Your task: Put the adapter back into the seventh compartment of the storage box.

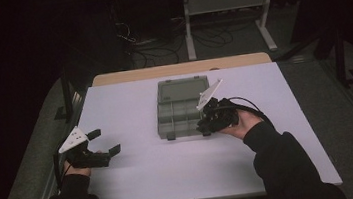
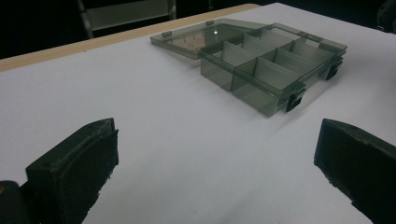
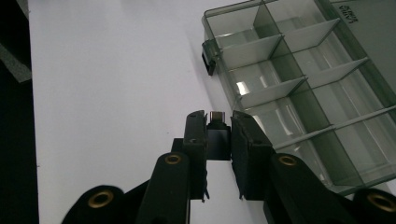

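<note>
A smoky clear compartment box [image 1: 180, 113] lies open mid-table, its lid [image 1: 183, 86] folded flat behind it and its several cells empty. My right gripper [image 1: 202, 125] hovers at the box's front right corner. In the right gripper view, the right gripper [image 3: 219, 116] is shut on a small black plug-like part [image 3: 218, 140] with a metal tip, just beside the box [image 3: 299, 70] wall. My left gripper [image 1: 105, 141] rests at the table's left edge, jaws wide apart. From the left gripper view, the left gripper [image 2: 215, 129] holds nothing and faces the box [image 2: 271, 65].
The white tabletop [image 1: 172, 170] has a wooden strip [image 1: 181, 69] along its far edge. Behind it stand a white table frame [image 1: 226, 3] and floor cables [image 1: 158, 46]. Two black latches [image 2: 294, 99] stick out from the box's front.
</note>
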The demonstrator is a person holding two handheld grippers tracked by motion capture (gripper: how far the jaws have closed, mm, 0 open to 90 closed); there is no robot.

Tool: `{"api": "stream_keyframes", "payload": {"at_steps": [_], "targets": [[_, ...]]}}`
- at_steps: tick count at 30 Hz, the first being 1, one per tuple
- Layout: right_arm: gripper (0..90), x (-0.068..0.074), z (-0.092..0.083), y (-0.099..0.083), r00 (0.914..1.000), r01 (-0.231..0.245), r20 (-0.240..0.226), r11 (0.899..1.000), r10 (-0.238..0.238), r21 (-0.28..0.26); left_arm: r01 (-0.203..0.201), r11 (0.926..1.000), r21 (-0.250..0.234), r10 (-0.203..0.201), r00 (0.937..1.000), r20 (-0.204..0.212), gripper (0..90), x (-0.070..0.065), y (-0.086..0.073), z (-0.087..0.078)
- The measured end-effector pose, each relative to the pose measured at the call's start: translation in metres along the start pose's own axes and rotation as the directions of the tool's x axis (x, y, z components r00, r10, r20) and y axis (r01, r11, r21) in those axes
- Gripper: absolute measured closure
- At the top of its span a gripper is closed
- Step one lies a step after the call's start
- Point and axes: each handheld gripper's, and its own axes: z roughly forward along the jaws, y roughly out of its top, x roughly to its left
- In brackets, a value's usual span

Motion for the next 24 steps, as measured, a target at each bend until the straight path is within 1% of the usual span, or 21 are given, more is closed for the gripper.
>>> {"api": "stream_keyframes", "payload": {"at_steps": [5,8,12,13,15,24], "targets": [[74.9,-0.004,0.0,0.004,1.0,-0.003,0.009,1.0,0.003,0.009,0.0,1.0,0.0,0.0,1.0,0.0,0.0,0.0,0.0,0.0],[74.9,-0.009,-0.002,0.007,0.9998,-0.008,0.016,1.0,0.008,0.006,0.0,1.0,0.0,0.0,1.0,0.0,0.0,0.0,0.0,0.0],[74.9,-0.013,-0.001,0.009,0.9997,-0.009,0.021,1.0,0.009,0.009,0.001,1.0,0.0,-0.001,1.0,0.0,0.0,0.0,0.0,0.0],[74.9,-0.016,0.0,0.01,0.9996,-0.018,0.024,1.0,0.018,0.009,0.001,1.0,0.0,-0.001,1.0,0.0,0.0,0.0,0.0,0.0],[74.9,-0.019,0.001,0.01,0.9995,-0.019,0.026,1.0,0.019,0.005,0.001,1.0,0.0,-0.001,1.0,0.0,0.0,0.0,0.0,0.0],[74.9,-0.025,0.004,0.013,0.999,-0.029,0.033,1.0,0.029,0.003,0.0,1.0,0.0,0.0,1.0,0.001,0.0,0.0,0.0,0.0]]}}
